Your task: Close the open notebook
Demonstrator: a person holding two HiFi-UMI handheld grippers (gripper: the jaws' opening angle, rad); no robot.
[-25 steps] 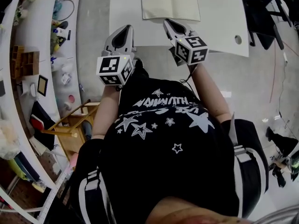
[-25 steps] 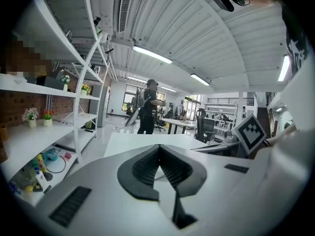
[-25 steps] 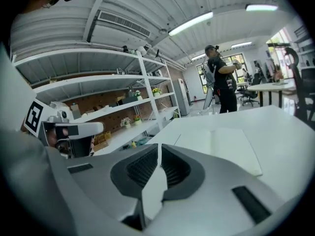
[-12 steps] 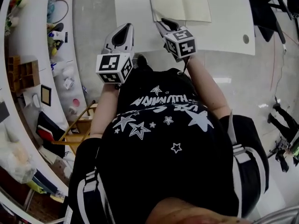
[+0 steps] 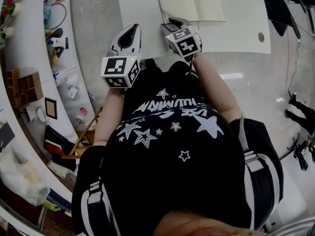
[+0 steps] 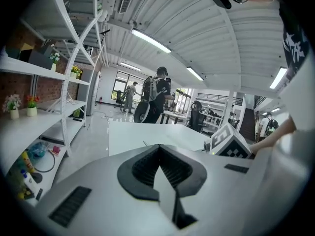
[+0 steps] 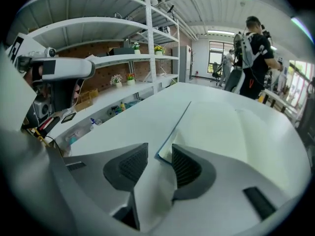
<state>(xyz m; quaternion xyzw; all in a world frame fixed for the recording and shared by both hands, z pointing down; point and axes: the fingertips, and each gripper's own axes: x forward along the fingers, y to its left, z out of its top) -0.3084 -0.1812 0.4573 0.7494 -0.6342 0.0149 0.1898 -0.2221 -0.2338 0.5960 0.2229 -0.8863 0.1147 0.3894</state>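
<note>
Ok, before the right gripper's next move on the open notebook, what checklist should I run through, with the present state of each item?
1. Notebook lies open and flat on the table: ok.
2. Right gripper has its jaws apart, having just been opening: ok.
3. The notebook's near left corner sits in the gap at the jaw tips, with the pads not pressing on it: ok.
4. Left gripper is shut, empty and off to the notebook's left: ok.
5. Whether a close here would catch the cover alone or pages too: cannot tell.
</note>
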